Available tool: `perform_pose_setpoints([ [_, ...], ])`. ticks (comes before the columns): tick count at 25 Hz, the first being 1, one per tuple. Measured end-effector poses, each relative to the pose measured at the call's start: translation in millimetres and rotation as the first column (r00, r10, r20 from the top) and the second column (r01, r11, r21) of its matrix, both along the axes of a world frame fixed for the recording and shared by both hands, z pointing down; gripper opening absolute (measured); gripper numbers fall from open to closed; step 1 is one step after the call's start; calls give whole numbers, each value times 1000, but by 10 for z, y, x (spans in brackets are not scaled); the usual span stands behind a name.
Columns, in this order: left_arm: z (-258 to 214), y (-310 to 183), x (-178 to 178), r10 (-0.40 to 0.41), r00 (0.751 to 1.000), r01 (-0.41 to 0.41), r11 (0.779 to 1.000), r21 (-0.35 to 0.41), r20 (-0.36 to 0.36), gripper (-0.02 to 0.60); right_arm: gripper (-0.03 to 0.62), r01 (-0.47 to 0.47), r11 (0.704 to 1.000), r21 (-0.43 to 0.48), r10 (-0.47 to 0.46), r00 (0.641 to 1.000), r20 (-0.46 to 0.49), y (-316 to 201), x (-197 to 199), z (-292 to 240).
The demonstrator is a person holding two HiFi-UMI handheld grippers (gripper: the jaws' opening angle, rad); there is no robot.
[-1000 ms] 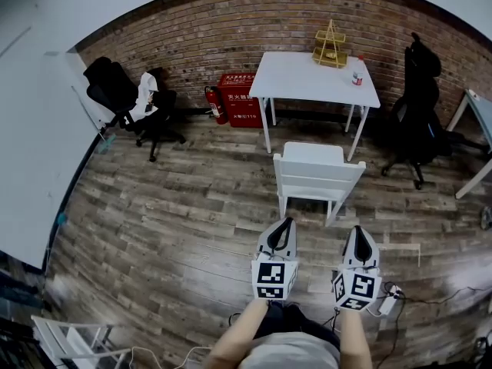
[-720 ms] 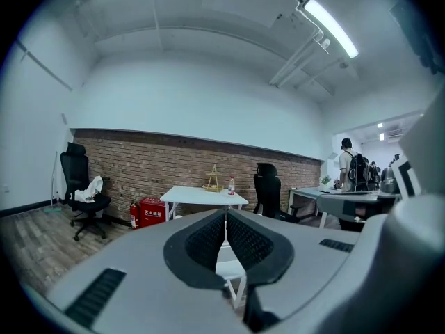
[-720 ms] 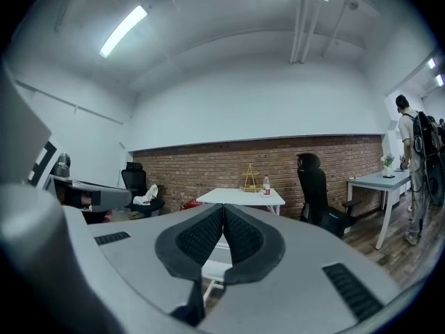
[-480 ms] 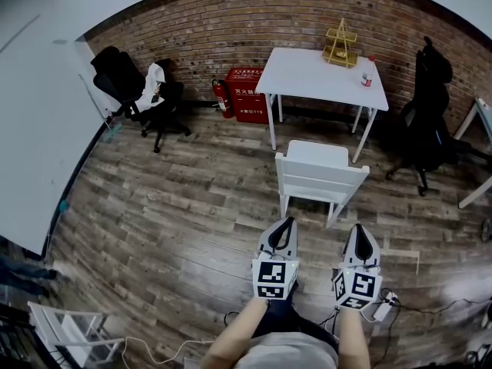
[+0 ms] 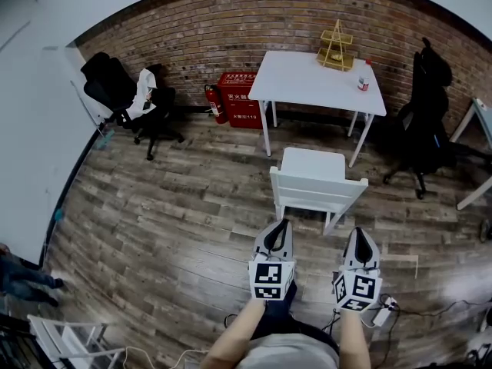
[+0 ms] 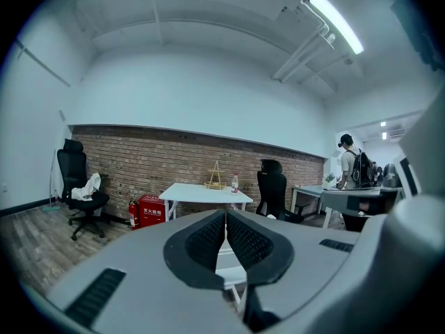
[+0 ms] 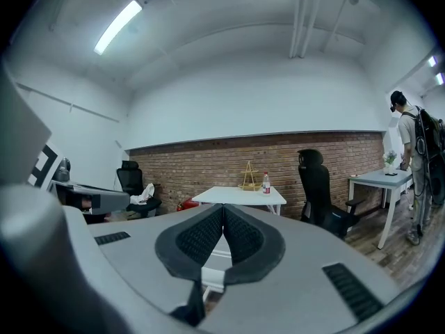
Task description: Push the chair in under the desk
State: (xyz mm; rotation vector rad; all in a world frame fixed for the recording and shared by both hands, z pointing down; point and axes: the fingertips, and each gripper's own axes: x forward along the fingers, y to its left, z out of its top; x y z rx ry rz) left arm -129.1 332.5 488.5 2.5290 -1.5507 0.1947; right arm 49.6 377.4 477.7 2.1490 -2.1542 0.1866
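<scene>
Item 1: white wooden chair (image 5: 315,183). It stands on the grey-brown plank floor (image 5: 169,214), backrest towards you and seat towards the desk. It sits in front of the desk legs, not tucked beneath the top.

Item 2: white rectangular desk (image 5: 315,79), against the red brick wall (image 5: 231,29). It carries a yellow wire tiered rack (image 5: 334,46) and a small bottle (image 5: 363,83) near its right end.

Item 3: your left gripper (image 5: 281,225), jaws pressed together with nothing between them. It is close behind the left side of the chair's backrest; whether it touches cannot be told.

Item 4: your right gripper (image 5: 360,231), jaws likewise together and empty, close behind the backrest's right end.

Item 5: red fire-equipment box (image 5: 240,97) with a red extinguisher (image 5: 216,104) just beside it, left of the desk.

Item 6: black office chair draped with white cloth (image 5: 127,98), far left.

Item 7: black high-backed office chair (image 5: 423,114), right of the desk.
</scene>
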Motion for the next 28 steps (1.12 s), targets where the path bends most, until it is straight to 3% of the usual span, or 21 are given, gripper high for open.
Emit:
perform_pose_setpoints([
  [18,155,-1227,-119,42,999,-42,998,-40,23,20,17,-66,997,-35,65,998,-9,-1121,114,115],
  [28,335,-1670,-238,31,998,-27,997,-74,48,20,17,-94,993,-73,93,996,-17,-1479,233,256],
])
